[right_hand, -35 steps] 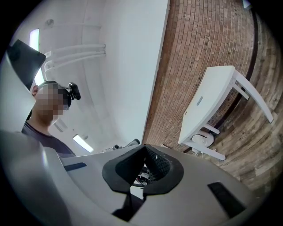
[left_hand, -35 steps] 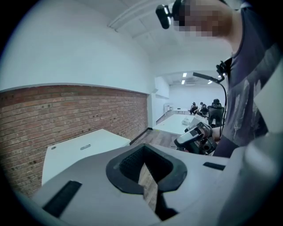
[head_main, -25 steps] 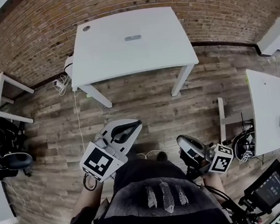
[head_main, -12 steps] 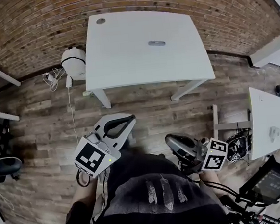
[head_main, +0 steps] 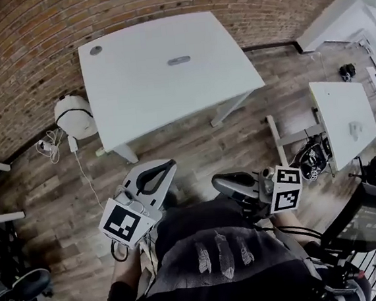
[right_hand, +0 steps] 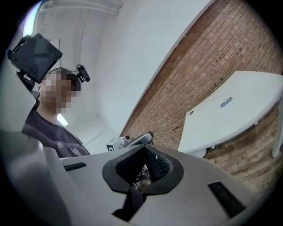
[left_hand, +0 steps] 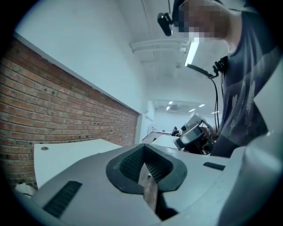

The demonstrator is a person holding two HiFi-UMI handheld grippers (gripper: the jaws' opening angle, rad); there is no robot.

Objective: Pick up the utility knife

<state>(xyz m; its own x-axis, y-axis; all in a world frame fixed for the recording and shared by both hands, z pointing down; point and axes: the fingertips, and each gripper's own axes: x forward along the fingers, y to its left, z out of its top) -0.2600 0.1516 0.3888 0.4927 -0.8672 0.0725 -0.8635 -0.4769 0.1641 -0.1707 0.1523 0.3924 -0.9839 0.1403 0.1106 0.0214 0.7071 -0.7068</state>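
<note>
Brick wall; white counter (head_main: 142, 91) upper centre, utility knife (head_main: 179, 61) on it.
My left tool (head_main: 152, 175) and right tool (head_main: 225, 184) are closed, empty; I'd step in, open one, straddle it.

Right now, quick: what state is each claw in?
Left grey plastic claw: closed, holding nothing.
Right grey plastic claw: closed, holding nothing.
</note>
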